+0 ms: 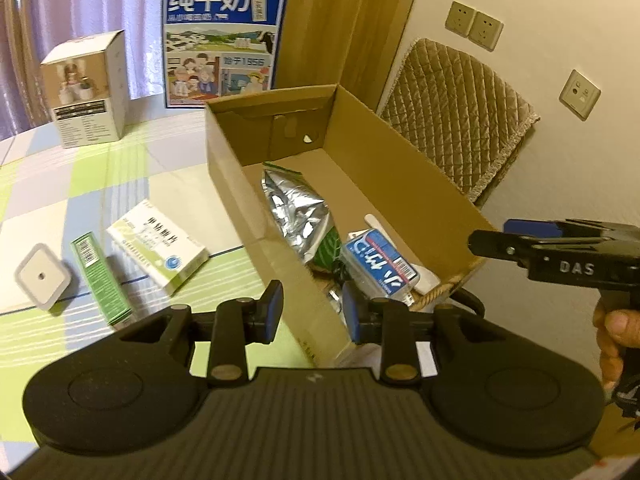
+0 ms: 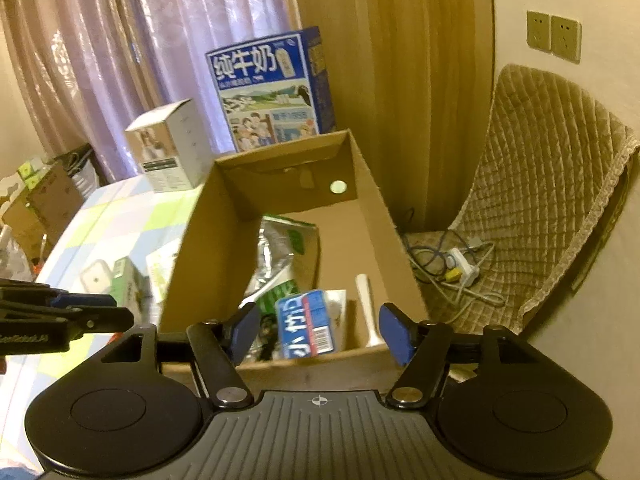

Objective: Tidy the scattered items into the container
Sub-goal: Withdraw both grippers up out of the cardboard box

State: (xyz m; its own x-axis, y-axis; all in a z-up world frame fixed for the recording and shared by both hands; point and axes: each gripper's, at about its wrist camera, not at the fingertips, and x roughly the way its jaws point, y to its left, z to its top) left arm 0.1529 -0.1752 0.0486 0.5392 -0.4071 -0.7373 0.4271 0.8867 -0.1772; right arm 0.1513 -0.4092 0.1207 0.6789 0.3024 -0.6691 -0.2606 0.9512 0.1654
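Note:
An open cardboard box (image 1: 224, 160) stands on the checked tablecloth. Inside it lie a silver foil bag (image 1: 296, 216), a blue-labelled packet (image 1: 380, 264) and a white stick (image 2: 366, 308). Left of the box on the cloth are a white-and-green medicine box (image 1: 158, 248), a narrow green box (image 1: 100, 276) and a white square plug (image 1: 42, 278). My left gripper (image 1: 314, 312) is open and empty, over the box's near left wall. My right gripper (image 2: 320, 334) hangs open above the box's near end, with the packet lying below it, untouched.
A blue milk case (image 1: 224, 40) and a white product box (image 1: 86, 92) stand at the back of the table before a curtain. A chair with a quilted cover (image 1: 452, 120) sits right of the box, with a power strip and cables (image 2: 460, 268) on its seat.

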